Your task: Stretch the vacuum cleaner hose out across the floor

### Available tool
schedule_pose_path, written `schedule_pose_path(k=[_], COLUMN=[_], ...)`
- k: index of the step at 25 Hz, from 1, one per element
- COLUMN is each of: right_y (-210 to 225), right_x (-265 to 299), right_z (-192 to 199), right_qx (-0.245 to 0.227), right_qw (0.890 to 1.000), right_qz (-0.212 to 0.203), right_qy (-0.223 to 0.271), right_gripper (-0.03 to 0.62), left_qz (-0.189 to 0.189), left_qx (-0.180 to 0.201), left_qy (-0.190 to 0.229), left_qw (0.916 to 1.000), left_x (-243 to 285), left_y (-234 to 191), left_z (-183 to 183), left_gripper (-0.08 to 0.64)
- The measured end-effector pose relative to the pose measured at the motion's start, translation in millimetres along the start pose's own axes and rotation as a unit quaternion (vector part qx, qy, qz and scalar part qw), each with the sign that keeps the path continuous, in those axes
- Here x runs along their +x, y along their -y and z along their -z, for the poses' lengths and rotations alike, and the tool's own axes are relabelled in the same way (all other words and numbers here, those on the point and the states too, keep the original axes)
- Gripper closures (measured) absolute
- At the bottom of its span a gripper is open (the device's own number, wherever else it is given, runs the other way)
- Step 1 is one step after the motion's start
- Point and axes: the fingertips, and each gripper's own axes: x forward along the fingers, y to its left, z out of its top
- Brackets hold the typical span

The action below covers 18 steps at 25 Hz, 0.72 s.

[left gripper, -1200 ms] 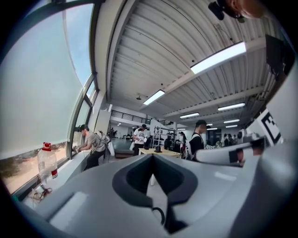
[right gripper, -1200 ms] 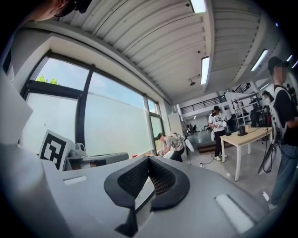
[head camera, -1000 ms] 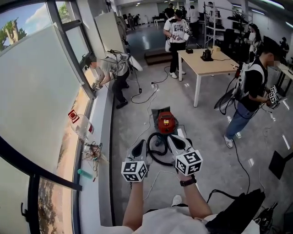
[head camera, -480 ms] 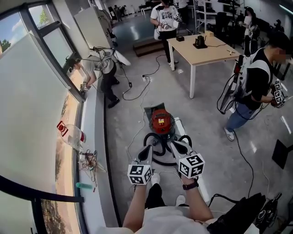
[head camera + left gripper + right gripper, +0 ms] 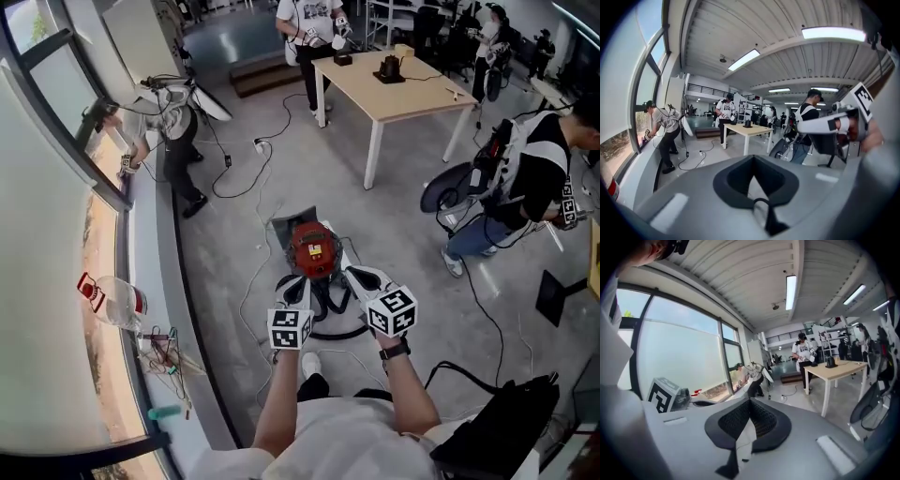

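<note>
The red vacuum cleaner (image 5: 314, 249) stands on the grey floor ahead of my feet. Its black hose (image 5: 339, 330) lies coiled in a loop just behind it. In the head view my left gripper (image 5: 296, 285) hangs above the left side of the coil, shut and holding nothing. My right gripper (image 5: 355, 276) hangs above the right side, near the cleaner's body, also shut and holding nothing. In the left gripper view the left gripper (image 5: 752, 158) has its jaws pressed together and points across the room, as does the right gripper (image 5: 750, 402) in the right gripper view. Neither gripper view shows the hose.
A wooden table (image 5: 417, 92) stands far ahead on the right. One person (image 5: 173, 127) leans at the window sill (image 5: 150, 281) on the left, another (image 5: 525, 183) stands at the right. Cables (image 5: 251, 281) trail over the floor. A black bag (image 5: 497, 431) lies by my right foot.
The head view has tilted and moved forward, so the vacuum cleaner sits more to the left in the frame. Both grippers have stayed shut above the hose coil.
</note>
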Motion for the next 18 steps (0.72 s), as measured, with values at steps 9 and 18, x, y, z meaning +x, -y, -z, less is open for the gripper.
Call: schedule_pose_path(k=[9,18], right_y=[29,54], right_x=[81,144], right_z=[143,338], right_qx=[0.082,0.146], right_qw=[0.987,0.958], right_qz=[0.023,-0.037], right_qy=[-0.136,-0.244], right_gripper=[0.594,0.592], left_qz=[0.029,0.026], left_qx=[-0.076,-0.180], left_qy=[-0.166,-0.253], left_qw=[0.9828,0.9501], left_x=[60,116], left_y=[-57,-69], left_z=[181,341], left_gripper=[0.558,0.558])
